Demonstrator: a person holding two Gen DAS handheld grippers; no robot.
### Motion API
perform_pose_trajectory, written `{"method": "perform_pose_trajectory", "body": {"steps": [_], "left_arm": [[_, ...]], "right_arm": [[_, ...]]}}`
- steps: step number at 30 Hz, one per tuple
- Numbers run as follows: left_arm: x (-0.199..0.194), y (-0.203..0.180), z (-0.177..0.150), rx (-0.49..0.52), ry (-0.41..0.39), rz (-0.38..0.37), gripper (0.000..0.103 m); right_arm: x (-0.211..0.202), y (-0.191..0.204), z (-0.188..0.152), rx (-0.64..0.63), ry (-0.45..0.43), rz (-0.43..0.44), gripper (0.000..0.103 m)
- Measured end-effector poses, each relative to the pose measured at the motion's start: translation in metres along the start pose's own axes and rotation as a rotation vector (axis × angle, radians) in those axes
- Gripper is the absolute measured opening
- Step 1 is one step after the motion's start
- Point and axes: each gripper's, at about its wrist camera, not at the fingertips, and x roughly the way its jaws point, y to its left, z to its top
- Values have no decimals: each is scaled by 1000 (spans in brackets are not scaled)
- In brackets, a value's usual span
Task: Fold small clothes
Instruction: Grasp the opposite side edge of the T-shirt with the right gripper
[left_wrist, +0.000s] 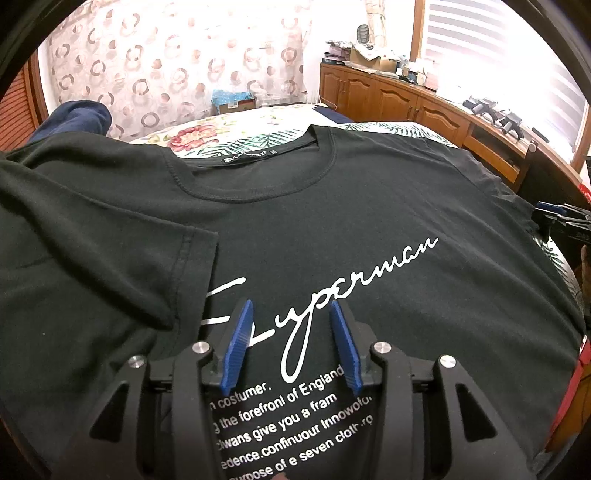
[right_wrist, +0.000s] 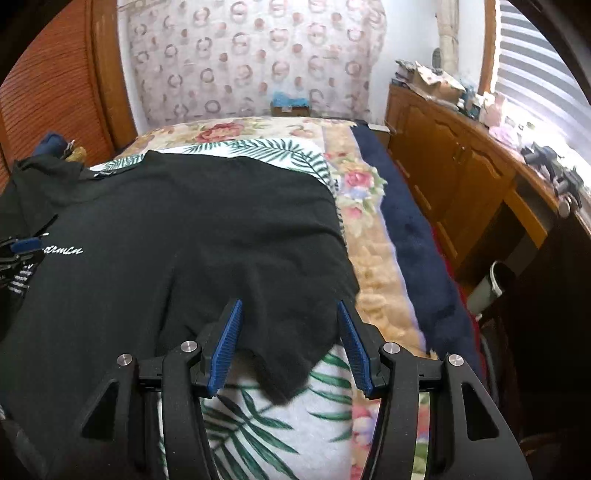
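Black cotton T-shirt with white script lettering (left_wrist: 332, 221) lies flat on the floral, leaf-printed bedspread (left_wrist: 236, 136).
Left view: left gripper (left_wrist: 291, 314) hangs parted above the print, empty. Right view: right gripper (right_wrist: 290, 314) gapes around the shirt's right sleeve (right_wrist: 280, 332), pads apart from cloth; only here shows a navy blanket (right_wrist: 413, 236).

Left gripper (left_wrist: 291, 314) points steeply down, jaws partly apart, nothing between its pads. Right gripper (right_wrist: 290, 314) tilts down likewise, jaws apart and gripping nothing.
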Motion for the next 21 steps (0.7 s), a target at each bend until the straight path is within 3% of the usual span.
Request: {"method": "perform_pose_trajectory", "body": {"steps": [9,21], "left_arm": [[1,2,0,-14,2,21,52],[1,4,0,-23,4,19,54]], "right_arm": [[-6,-12,-6,43,2,26,54],[7,-31,10,126,2,42,54]]}}
